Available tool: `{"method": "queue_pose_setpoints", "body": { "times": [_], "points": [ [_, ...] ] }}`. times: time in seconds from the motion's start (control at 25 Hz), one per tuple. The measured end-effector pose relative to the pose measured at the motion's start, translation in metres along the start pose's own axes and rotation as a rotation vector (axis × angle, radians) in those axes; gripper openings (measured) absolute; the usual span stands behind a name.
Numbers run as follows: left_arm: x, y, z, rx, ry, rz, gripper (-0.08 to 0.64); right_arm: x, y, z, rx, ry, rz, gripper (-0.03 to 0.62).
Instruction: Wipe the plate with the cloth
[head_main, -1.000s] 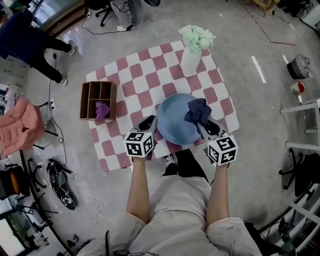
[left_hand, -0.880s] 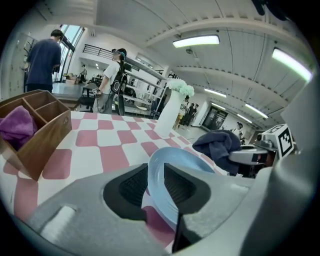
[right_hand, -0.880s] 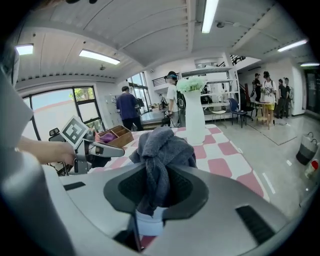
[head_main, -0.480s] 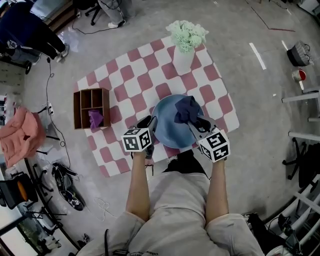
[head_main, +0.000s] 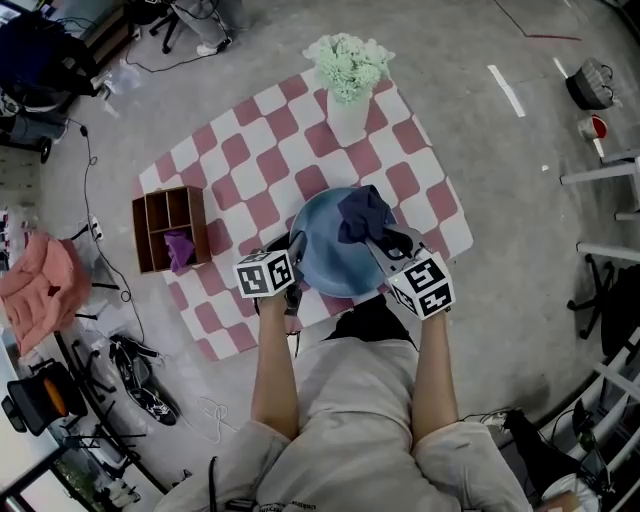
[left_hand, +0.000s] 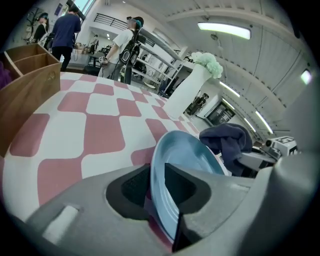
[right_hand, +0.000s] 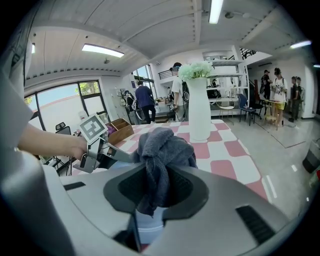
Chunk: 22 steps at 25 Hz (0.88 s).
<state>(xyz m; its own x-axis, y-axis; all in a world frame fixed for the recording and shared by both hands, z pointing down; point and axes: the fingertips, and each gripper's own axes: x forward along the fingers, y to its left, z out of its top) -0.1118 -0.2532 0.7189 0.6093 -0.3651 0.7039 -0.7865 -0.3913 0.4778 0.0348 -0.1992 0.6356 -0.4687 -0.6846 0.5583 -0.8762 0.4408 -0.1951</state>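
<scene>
While a wooden box (head_main: 168, 212) is sitting at the left of the checkered mat (head_main: 250, 165), with a purple rag (head_main: 178, 248) lying in one of its near compartments, the left gripper (left_hand: 157, 180) is clamping the near-left rim of the blue plate (head_main: 325, 262), its jaws standing narrowly apart with only the rim between them. The plate is resting near the mat's near edge. Behind it, a white vase (head_main: 346, 118) of pale flowers is standing upright. The dark blue cloth (head_main: 360, 212) is bunching over the plate's right side, and the right gripper (right_hand: 156, 187) is pinching it between its jaws.
</scene>
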Motion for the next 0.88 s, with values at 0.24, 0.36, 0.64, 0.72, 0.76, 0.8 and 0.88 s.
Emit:
{"method": "queue_pose_setpoints", "body": {
  "times": [0.24,0.36,0.64,0.72,0.76,0.8,0.88],
  "points": [
    [0.002,0.006,-0.006,-0.035,0.008,0.024,0.034,-0.004,0.002,-0.005,-0.007,0.004,-0.014,0.092],
    [-0.002,0.003,-0.005,-0.076,-0.013,-0.011,0.028,-0.007,0.005,-0.006,-0.024,0.007,-0.022,0.092],
    [-0.025,-0.026,0.024,0.092,-0.104,-0.007,0.025,-0.016,0.007,0.02,-0.047,-0.053,-0.047,0.092],
    [-0.039,-0.035,0.035,0.131,-0.149,0.004,0.025,-0.017,0.014,0.031,-0.048,-0.075,-0.049,0.092],
    [-0.046,-0.039,0.042,0.142,-0.176,0.007,0.025,-0.016,0.018,0.038,-0.049,-0.088,-0.048,0.092],
    [-0.053,-0.044,0.048,0.146,-0.207,0.007,0.025,-0.016,0.023,0.044,-0.055,-0.1,-0.044,0.092],
    [-0.069,-0.052,0.061,0.148,-0.271,0.003,0.025,-0.013,0.036,0.055,-0.082,-0.111,-0.027,0.092]
  ]
}}
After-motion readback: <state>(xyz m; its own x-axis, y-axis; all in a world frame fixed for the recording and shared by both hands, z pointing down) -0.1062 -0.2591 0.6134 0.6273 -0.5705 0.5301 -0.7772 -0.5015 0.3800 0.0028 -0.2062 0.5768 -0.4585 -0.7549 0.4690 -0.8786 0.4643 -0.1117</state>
